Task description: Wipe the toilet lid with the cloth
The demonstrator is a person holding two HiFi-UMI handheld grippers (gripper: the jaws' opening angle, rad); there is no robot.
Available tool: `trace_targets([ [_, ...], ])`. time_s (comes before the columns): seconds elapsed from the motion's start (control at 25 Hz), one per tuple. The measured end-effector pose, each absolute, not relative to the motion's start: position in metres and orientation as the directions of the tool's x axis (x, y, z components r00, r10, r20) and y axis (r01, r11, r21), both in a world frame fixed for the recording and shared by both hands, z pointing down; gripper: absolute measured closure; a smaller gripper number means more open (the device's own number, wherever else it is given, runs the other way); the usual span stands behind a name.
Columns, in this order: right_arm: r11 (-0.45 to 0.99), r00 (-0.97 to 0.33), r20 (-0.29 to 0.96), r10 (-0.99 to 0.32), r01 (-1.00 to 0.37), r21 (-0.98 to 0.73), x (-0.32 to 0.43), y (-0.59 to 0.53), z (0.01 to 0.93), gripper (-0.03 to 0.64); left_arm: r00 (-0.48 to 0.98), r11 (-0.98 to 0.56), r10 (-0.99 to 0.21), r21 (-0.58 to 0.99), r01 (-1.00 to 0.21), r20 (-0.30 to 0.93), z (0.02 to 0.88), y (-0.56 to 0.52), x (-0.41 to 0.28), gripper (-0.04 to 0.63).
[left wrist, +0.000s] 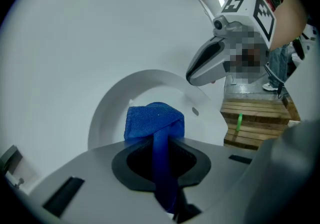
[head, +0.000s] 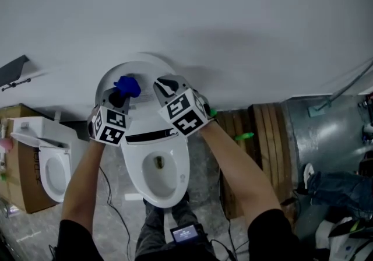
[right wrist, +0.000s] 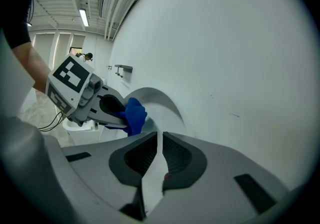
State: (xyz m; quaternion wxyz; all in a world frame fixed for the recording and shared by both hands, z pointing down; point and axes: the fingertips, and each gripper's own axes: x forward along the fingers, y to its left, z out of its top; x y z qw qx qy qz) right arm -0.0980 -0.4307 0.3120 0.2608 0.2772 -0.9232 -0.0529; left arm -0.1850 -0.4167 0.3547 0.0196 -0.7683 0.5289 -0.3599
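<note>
The white toilet lid (head: 143, 63) stands raised against the wall above the open bowl (head: 157, 166). My left gripper (head: 119, 98) is shut on a folded blue cloth (head: 127, 85), held in front of the lid's inner face. In the left gripper view the cloth (left wrist: 154, 120) bulges past the jaws, with the lid (left wrist: 145, 83) behind it. My right gripper (head: 165, 85) is at the lid's upper right rim. In the right gripper view its jaws (right wrist: 160, 138) are shut on a thin white edge of the lid (right wrist: 160, 100). The left gripper (right wrist: 107, 110) and cloth (right wrist: 134, 114) show to their left.
A plain white wall (head: 233, 21) backs the toilet. A second toilet (head: 49, 163) sits on a cardboard box (head: 17, 155) at the left. A wooden pallet (head: 262, 131) with a green object (head: 245, 136) lies to the right. A cable runs across the floor.
</note>
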Motion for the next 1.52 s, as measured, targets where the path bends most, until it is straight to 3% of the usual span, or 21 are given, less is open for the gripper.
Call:
trace_targets([
  [0.68, 0.859, -0.717, 0.475, -0.510, -0.459, 0.228, -0.124, -0.436, 0.331, 0.598, 0.039, -0.322, -0.848, -0.455, -0.830, 0.529, 0.352, -0.446, -0.226, 0.541],
  [1.52, 0.901, -0.733, 0.551, -0.400, -0.425, 0.088, -0.186, -0.401, 0.447, 0.598, -0.054, -0.149, -0.788, -0.275, -0.950, 0.613, 0.492, -0.381, -0.277, 0.541],
])
